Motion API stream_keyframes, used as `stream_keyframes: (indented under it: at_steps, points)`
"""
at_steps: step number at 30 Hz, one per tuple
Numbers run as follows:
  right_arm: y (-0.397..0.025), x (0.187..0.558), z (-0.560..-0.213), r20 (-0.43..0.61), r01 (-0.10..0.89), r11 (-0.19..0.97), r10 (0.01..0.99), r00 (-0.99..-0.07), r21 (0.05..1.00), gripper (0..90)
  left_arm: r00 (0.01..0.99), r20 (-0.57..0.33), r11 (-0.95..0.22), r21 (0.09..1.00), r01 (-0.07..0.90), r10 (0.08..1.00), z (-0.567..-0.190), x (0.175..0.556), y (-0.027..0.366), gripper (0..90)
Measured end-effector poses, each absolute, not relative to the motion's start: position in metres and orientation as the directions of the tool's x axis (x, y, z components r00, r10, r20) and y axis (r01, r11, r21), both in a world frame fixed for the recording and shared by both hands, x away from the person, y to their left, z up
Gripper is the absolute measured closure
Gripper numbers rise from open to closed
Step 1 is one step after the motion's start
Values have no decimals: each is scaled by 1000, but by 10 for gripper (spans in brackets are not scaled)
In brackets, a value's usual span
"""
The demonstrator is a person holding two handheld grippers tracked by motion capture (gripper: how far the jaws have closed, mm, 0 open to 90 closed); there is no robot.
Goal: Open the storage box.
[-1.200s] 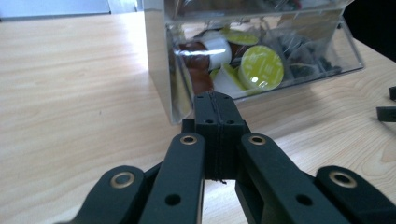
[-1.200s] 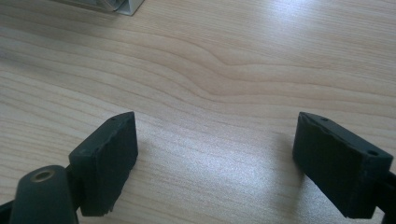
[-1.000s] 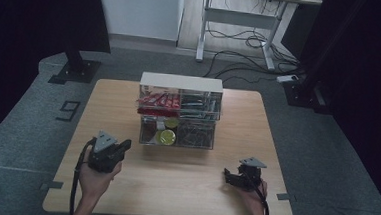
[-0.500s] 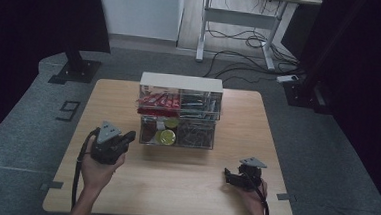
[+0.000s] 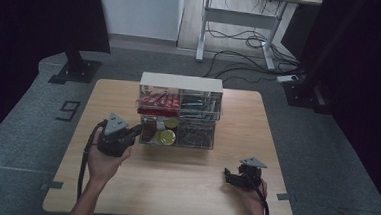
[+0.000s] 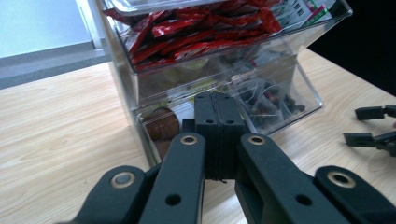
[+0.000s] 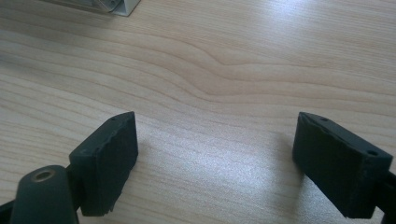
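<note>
A clear plastic drawer organizer (image 5: pixel 182 82) stands at the table's middle. Red packets (image 6: pixel 196 32) fill its upper left drawer, and round yellow and brown items (image 5: pixel 165 135) lie in the lower left one. My left gripper (image 5: pixel 137 130) sits at the organizer's lower left front corner. Its jaws are pressed together, and in the left gripper view the gripper (image 6: pixel 218 106) points at the lower drawer front, which it may be touching. My right gripper (image 5: pixel 228 176) rests on the wood near the front right. In the right gripper view that gripper (image 7: pixel 217 128) is wide open over bare table.
The wooden table (image 5: pixel 123 183) has open room in front of the organizer. Small bagged dark items (image 6: pixel 271 95) fill the lower right drawer. A desk frame and cables (image 5: pixel 242 40) stand on the floor beyond the table.
My left gripper has moved forward and to the right, up to the organizer's lower left drawer. The right gripper has stayed put.
</note>
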State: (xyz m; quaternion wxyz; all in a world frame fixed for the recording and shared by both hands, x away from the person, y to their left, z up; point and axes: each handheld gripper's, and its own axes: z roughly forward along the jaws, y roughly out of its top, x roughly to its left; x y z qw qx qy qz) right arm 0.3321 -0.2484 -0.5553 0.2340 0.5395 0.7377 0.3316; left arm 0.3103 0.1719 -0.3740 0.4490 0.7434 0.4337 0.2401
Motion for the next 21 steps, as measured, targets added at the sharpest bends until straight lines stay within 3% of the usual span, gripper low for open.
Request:
stream_keyframes:
  at_steps: [21]
  points:
    - [-249, 332, -555, 11, 641, 199, 951, -309, 741, 142, 528, -76, -198, 875, 443, 846, -361, 330, 166, 900]
